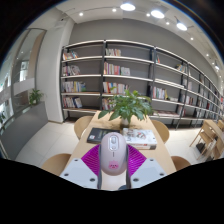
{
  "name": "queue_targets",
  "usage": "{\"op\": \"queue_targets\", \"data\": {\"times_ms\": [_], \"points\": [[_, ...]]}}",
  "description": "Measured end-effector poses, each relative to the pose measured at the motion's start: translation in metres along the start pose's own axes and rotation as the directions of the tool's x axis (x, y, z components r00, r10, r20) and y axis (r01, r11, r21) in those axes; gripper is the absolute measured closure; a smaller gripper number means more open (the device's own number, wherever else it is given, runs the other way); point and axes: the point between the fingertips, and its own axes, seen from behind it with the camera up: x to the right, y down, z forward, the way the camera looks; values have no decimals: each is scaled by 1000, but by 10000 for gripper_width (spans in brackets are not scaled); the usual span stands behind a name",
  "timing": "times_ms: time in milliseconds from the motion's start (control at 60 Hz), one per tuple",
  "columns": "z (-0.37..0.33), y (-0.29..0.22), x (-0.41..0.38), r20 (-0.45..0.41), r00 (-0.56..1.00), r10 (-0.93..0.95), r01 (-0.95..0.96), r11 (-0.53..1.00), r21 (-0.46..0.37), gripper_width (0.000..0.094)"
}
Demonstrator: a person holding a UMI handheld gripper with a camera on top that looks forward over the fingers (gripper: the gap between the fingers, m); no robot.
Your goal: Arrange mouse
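The fingers (112,160) are clamping a white mouse (112,158) above the tabletop (80,165); a potted plant (128,106) and books (138,136) are sitting beyond, before bookshelves (110,75).

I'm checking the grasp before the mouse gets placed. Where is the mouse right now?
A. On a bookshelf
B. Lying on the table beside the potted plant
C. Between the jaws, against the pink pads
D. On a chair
C: the white mouse sits between the gripper jaws, pink pads on both its sides, in front of the potted plant on the table.
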Motion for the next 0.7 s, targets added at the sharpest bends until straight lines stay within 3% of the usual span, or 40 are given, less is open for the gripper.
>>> {"op": "queue_targets", "data": {"times_ms": [100, 233, 367, 567, 700], "points": [[2, 13, 65, -21, 1000, 6, -6, 1000, -5, 610], [24, 110, 130, -38, 999, 7, -13, 986, -168, 611], [37, 216, 144, -14, 999, 34, -37, 944, -326, 612], [41, 309, 126, 24, 996, 80, -59, 878, -476, 610], [47, 333, 122, 40, 998, 45, -20, 877, -481, 559]]}}
